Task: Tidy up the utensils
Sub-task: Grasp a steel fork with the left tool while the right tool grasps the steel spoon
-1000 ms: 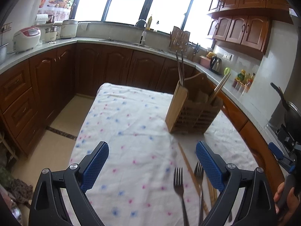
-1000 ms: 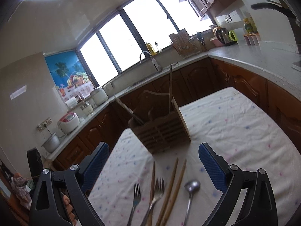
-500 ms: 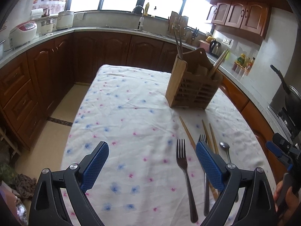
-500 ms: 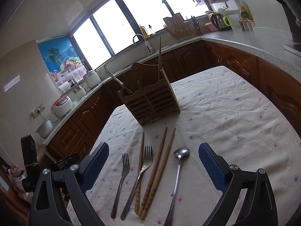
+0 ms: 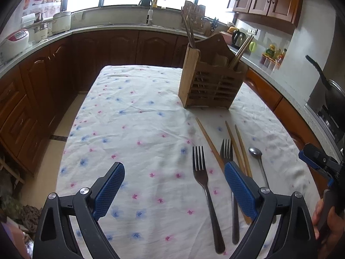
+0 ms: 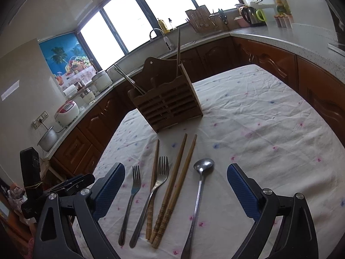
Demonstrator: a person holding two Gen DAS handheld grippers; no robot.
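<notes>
While level above the tablecloth, both grippers, fingers apart, empty.

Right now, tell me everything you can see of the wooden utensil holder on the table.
The wooden utensil holder stands upright on the floral tablecloth, beyond the loose forks, chopsticks and spoon. It looks like brown wood, with a slatted front of horizontal bars, plain side panels and a taller curved back board with a small hole near its top. Thin metal sticks rise from one end compartment and wooden chopsticks lean out of the other. Neither hand-held gripper touches it.
</notes>
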